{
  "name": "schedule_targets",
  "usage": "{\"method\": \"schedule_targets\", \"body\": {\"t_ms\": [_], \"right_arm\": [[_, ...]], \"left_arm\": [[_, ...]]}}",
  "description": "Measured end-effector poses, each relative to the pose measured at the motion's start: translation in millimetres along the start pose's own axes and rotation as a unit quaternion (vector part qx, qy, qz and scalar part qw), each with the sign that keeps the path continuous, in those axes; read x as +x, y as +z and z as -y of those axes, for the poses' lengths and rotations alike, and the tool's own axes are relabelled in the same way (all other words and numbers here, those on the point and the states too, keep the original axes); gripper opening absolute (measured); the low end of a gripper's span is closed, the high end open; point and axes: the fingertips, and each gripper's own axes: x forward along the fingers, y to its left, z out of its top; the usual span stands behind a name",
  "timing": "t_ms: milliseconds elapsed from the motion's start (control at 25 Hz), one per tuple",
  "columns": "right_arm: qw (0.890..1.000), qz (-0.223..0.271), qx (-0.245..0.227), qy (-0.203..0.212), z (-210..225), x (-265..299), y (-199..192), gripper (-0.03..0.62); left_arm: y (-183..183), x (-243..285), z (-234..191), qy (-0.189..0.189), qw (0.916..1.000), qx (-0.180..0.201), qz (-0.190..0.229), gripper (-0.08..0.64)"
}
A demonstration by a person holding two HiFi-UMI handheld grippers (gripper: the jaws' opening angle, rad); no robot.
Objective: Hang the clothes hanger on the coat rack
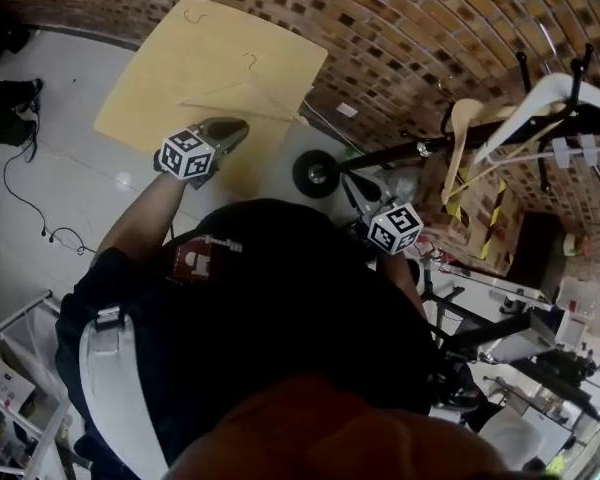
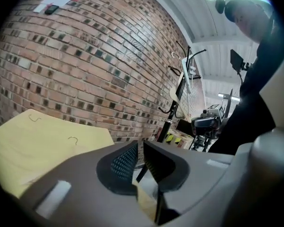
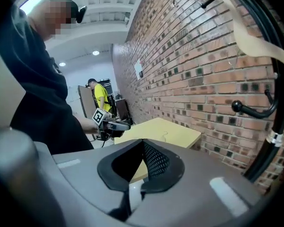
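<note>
A pale clothes hanger [image 1: 235, 100] with a wire hook lies flat on the yellow table [image 1: 160, 78]. In the left gripper view only its hook [image 2: 73, 140] shows. My left gripper [image 1: 242, 125] hovers over the table's near edge, short of the hanger, shut and holding nothing [image 2: 139, 148]. My right gripper [image 3: 143, 146] is also shut and holds nothing. Its marker cube [image 1: 394, 227] sits near the black coat rack [image 1: 420, 148]. Two hangers, a beige one [image 1: 465, 128] and a white one [image 1: 540, 98], hang on the rack.
A second wire hook [image 1: 195, 13] lies at the table's far end. A brick wall [image 1: 410, 28] runs behind table and rack. A rack hook [image 3: 248, 109] juts close to my right gripper. A person in yellow [image 3: 98, 96] stands far off. Equipment stands [image 1: 510, 338] crowd the right.
</note>
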Motion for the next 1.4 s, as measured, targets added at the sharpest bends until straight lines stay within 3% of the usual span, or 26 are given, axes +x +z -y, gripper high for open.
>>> {"method": "schedule_targets", "body": {"t_ms": [120, 320, 480, 640, 1240, 1400], "right_arm": [[1.000, -0.020, 0.010, -0.001, 0, 16, -4, 0.014], [0.999, -0.038, 0.021, -0.016, 15, 28, -4, 0.014], [0.998, -0.041, 0.035, -0.024, 23, 35, -1, 0.014], [0.996, -0.062, 0.044, -0.044, 26, 30, -11, 0.014], [0.991, -0.080, 0.063, -0.082, 39, 24, -19, 0.014], [0.991, -0.081, 0.065, -0.086, 41, 25, -22, 0.014]], "left_arm": [[-24, 5, -47, 0.029, 0.9976, 0.025, -0.058, 0.057], [-53, 9, -128, 0.094, 0.9834, 0.047, -0.147, 0.148], [-65, 9, -198, 0.132, 0.9622, 0.089, -0.221, 0.179], [-99, 7, -254, 0.153, 0.9327, 0.117, -0.305, 0.195], [-143, 23, -269, 0.087, 0.9045, 0.134, -0.396, 0.209], [-143, 25, -271, 0.086, 0.9037, 0.112, -0.404, 0.180]]}}
